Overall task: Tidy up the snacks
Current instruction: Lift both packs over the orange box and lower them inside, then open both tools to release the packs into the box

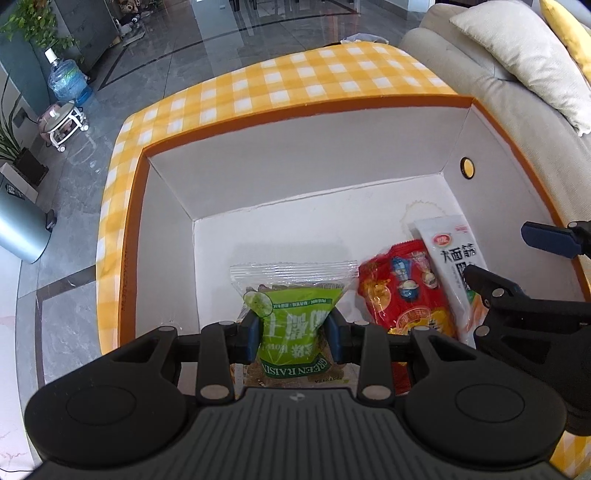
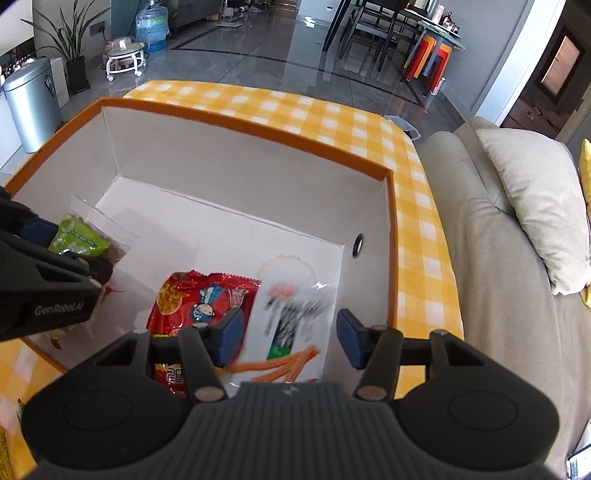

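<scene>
An orange-rimmed white box point(image 1: 332, 107) point(image 2: 236, 125) stands on a yellow checked table. My left gripper point(image 1: 293, 332) is shut on a green raisin bag point(image 1: 295, 314), held inside the box at its left; the bag also shows in the right wrist view point(image 2: 79, 240). A red snack bag point(image 1: 406, 291) point(image 2: 199, 299) lies on the box floor. A white snack packet point(image 1: 452, 262) point(image 2: 291, 314), blurred in the right wrist view, sits between the spread fingers of my open right gripper point(image 2: 291, 339), over the box's right side; the pads do not touch it.
A beige sofa with a cushion point(image 2: 535, 206) stands right of the table. A metal bin point(image 2: 29, 99), a water jug point(image 2: 151, 26), plants and a wheeled stool point(image 2: 123, 59) stand on the grey floor beyond. Dining chairs point(image 2: 369, 33) are farther back.
</scene>
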Motion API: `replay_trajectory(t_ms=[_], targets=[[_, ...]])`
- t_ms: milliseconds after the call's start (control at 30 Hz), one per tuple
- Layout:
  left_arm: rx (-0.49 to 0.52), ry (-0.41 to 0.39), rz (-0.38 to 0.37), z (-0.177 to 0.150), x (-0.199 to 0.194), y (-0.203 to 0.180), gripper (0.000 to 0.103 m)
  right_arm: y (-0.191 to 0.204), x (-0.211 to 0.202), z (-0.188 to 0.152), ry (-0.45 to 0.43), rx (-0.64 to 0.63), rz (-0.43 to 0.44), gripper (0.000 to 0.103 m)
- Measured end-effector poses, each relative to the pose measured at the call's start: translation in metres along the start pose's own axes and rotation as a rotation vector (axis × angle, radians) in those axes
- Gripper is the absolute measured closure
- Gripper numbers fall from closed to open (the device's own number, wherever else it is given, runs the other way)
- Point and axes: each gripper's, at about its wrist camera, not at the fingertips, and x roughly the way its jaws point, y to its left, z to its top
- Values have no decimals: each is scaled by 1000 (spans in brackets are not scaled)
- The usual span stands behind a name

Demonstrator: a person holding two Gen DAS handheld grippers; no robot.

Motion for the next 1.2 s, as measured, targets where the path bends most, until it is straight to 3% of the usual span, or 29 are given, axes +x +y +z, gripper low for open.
replay_trajectory(t_ms=[133,767,1200], targets=[[4,-17,-2,3,-2,-2,63,-4,-7,1,-15,26,8,41],[21,15,-6,2,2,-11,62,-10,-14,-9,-5,45,29,39],[-1,-75,17,-3,-36,-2,45,-11,-30,-12,-5,47,42,29]])
